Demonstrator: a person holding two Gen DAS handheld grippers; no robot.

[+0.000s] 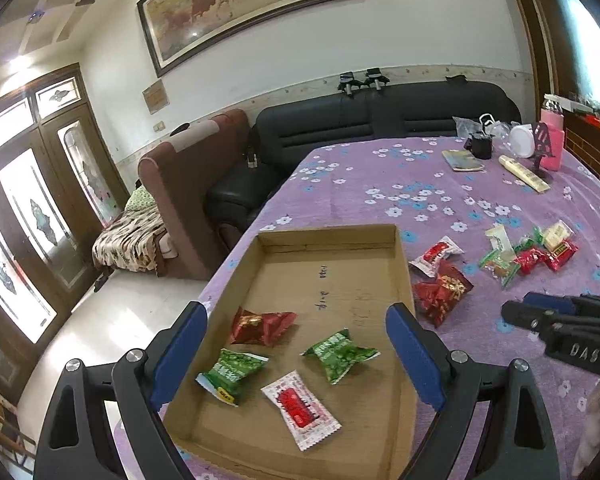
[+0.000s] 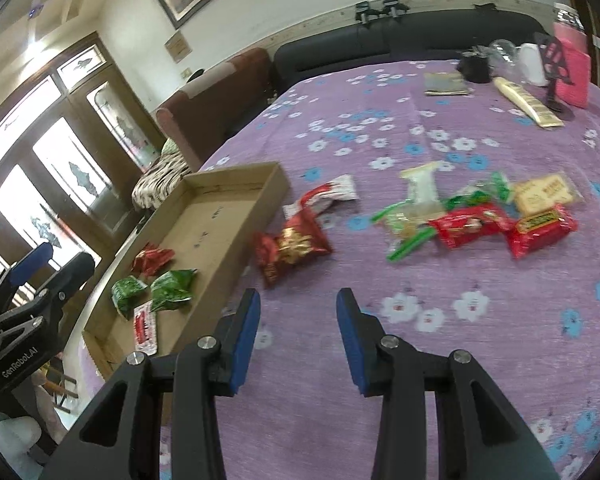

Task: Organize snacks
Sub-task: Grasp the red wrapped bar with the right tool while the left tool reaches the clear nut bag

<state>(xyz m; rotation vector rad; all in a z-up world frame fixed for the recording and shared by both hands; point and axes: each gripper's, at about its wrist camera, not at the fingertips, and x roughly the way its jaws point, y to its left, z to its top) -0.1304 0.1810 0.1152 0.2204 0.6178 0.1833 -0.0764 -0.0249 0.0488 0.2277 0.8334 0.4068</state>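
The empty, spread right gripper is nearer the red packet lying just ahead, its long axis slanting left.

The cardboard tray held four snacks: two green packets, one red packet, one white packet.

The room is brightly lit through the glazed doors; edges are bent by fisheye, and the snacks are blurred.
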